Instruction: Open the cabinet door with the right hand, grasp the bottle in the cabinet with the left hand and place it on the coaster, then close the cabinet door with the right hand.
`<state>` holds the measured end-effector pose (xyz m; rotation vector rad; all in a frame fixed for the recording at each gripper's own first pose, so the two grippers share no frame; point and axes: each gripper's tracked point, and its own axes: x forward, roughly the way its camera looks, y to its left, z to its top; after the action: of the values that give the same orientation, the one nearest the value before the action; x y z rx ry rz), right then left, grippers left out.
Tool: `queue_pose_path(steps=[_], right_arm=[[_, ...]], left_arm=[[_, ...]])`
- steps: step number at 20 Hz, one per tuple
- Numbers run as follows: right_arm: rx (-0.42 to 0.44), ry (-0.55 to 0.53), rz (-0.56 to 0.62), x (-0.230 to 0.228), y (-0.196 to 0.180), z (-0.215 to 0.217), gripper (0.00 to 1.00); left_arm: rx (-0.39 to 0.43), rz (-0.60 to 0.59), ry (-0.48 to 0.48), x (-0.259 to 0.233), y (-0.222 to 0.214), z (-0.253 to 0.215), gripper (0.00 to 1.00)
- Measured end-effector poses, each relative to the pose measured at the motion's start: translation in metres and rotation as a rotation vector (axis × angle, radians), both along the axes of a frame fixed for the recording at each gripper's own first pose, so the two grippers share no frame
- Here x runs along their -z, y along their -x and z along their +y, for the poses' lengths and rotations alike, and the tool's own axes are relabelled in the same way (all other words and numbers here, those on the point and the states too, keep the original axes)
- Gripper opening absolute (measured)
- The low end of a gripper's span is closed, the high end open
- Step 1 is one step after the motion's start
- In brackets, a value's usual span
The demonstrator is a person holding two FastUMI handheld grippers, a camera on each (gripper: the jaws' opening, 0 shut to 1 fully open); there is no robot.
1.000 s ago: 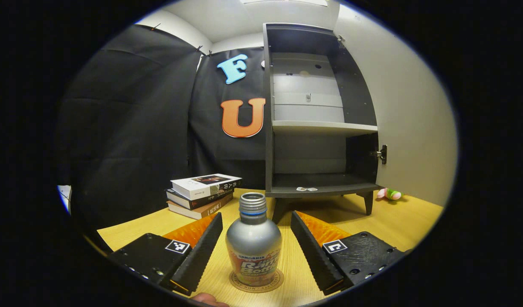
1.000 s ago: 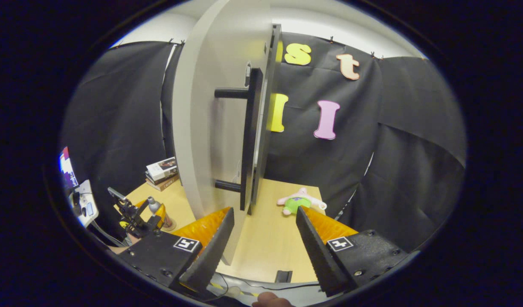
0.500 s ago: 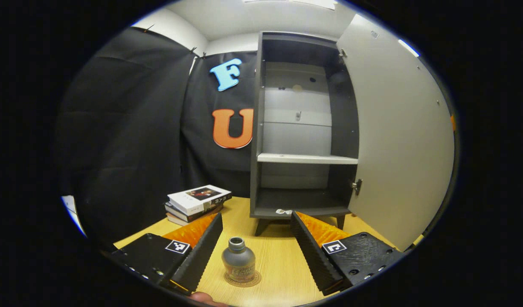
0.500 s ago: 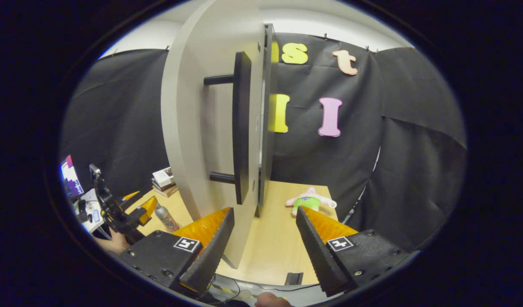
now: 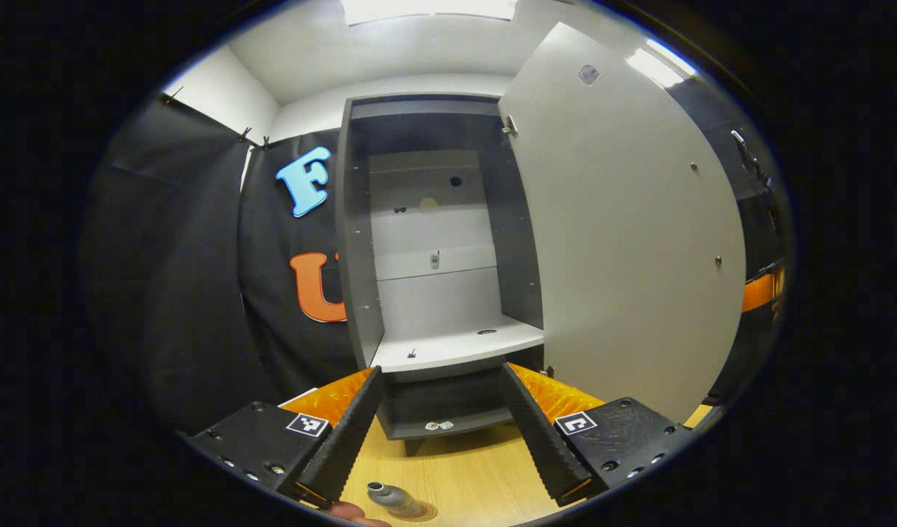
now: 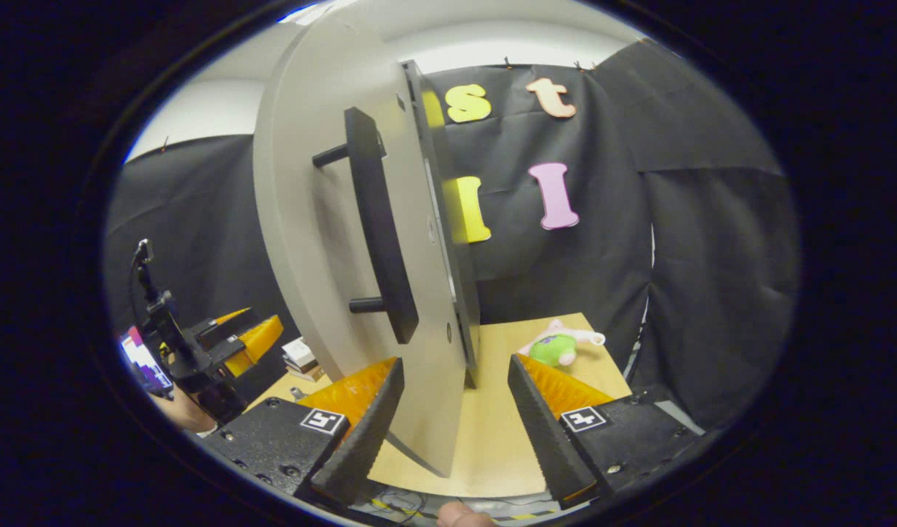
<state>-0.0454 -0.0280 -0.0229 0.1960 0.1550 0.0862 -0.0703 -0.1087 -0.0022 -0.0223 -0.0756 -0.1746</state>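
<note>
**Bottle set down, door left to close**

The bottle stood on the coaster on the wooden surface, low at the edge of the left gripper view, below and apart from the left gripper, whose fingers were spread wide and held nothing. The cabinet was open, its shelves bare but for small scraps on the bottom one. By this, the opening, the grasp and the placing looked done; only the closing seemed left.

The cabinet door stood swung out, its edge between the spread fingers of the right gripper, which gripped nothing. The long dark handle was above and just left of that gripper, not touched.

A stack of books lay on the surface beyond the door, and a soft toy on the far side, near the wall. Neither appeared to lie in the door's path; the bottle sat well forward of the cabinet.
</note>
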Motion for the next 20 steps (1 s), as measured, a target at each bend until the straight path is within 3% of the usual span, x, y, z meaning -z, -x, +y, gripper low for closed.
queue_pose_path(steps=[3, 5, 9, 10, 13, 19, 20], right_arm=[[-0.001, -0.024, 0.008, 0.000, -0.005, 0.010, 0.93], [-0.001, -0.029, 0.004, -0.002, -0.005, 0.023, 0.93], [-0.053, -0.108, 0.033, 0.007, -0.011, 0.064, 0.93], [-0.066, -0.131, 0.036, 0.005, -0.015, 0.072, 0.89], [-0.089, -0.219, 0.004, -0.016, -0.034, 0.088, 0.93], [-0.159, -0.052, -0.026, -0.015, -0.042, 0.123, 0.95], [-0.158, -0.020, -0.034, -0.017, -0.044, 0.127, 0.89]], left_arm=[[0.051, -0.010, 0.013, -0.010, -0.004, -0.008, 1.00], [0.065, -0.017, 0.028, -0.013, -0.004, -0.004, 0.96], [0.056, -0.003, 0.048, -0.006, -0.007, 0.015, 0.96], [0.061, 0.010, 0.055, -0.001, -0.008, 0.018, 0.96], [0.049, 0.033, 0.058, 0.006, -0.010, 0.031, 0.96], [0.015, 0.053, 0.052, 0.018, -0.012, 0.050, 0.96], [0.005, 0.060, 0.058, 0.020, -0.013, 0.054, 0.96]])
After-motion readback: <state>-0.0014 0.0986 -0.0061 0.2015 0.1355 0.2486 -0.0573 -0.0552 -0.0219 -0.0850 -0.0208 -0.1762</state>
